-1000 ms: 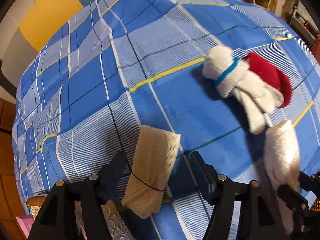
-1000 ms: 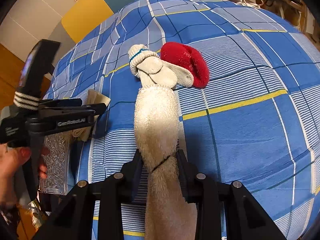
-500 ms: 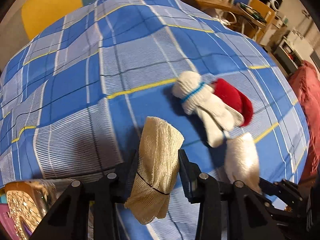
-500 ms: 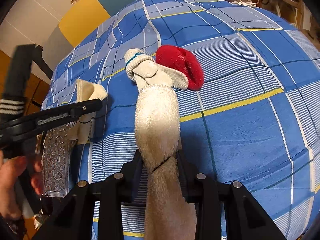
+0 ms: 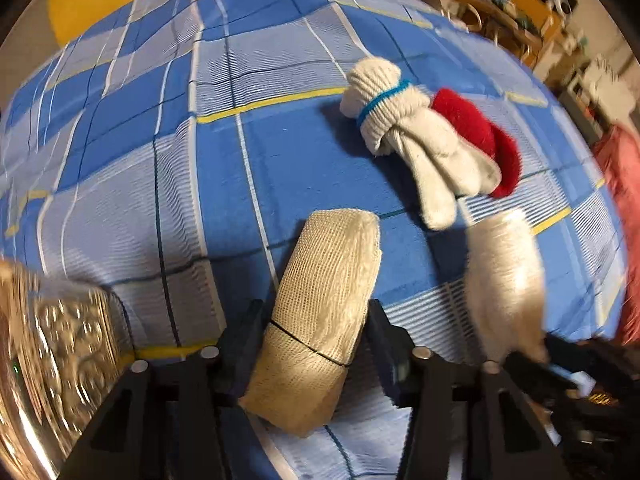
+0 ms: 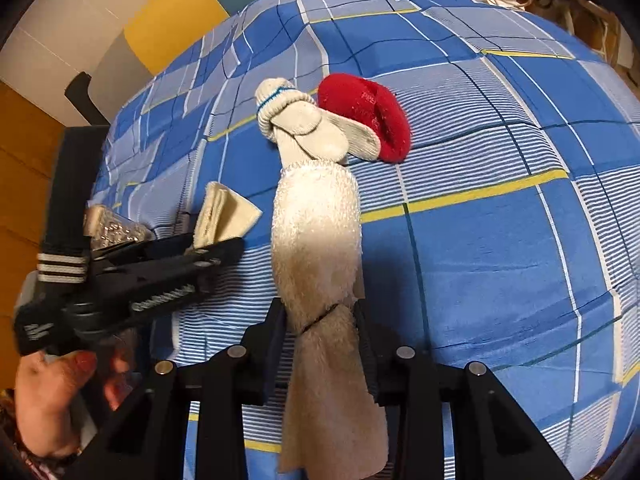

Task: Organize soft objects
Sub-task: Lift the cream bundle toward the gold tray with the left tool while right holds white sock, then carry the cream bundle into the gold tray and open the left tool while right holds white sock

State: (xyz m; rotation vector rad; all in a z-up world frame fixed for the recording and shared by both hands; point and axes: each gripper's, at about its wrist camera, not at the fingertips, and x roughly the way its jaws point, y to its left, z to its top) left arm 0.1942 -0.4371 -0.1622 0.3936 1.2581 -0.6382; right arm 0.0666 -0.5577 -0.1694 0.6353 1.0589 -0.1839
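Note:
A beige mesh roll (image 5: 324,300) with a black band sits between the pads of my left gripper (image 5: 316,320). The pads touch both its sides while the jaws are opening a little. In the right wrist view the left gripper (image 6: 216,248) comes in from the left, the roll's end (image 6: 224,216) sticking out above it. My right gripper (image 6: 320,316) is shut on a white terry towel roll (image 6: 316,232), which also shows blurred in the left wrist view (image 5: 504,280). Beyond it lie a white glove bundle (image 6: 304,128) with a blue band and a red cloth (image 6: 368,116).
Everything lies on a bed with a blue plaid sheet (image 6: 500,260). A silver embossed box (image 5: 60,352) stands at the bed's near left edge. A person's hand (image 6: 52,400) grips the left tool. Cluttered furniture (image 5: 540,20) stands behind the bed at the right.
My left gripper closed around the beige mesh roll and carried it right, toward the towel roll and glove bundle. The right gripper and its towel roll stayed in place.

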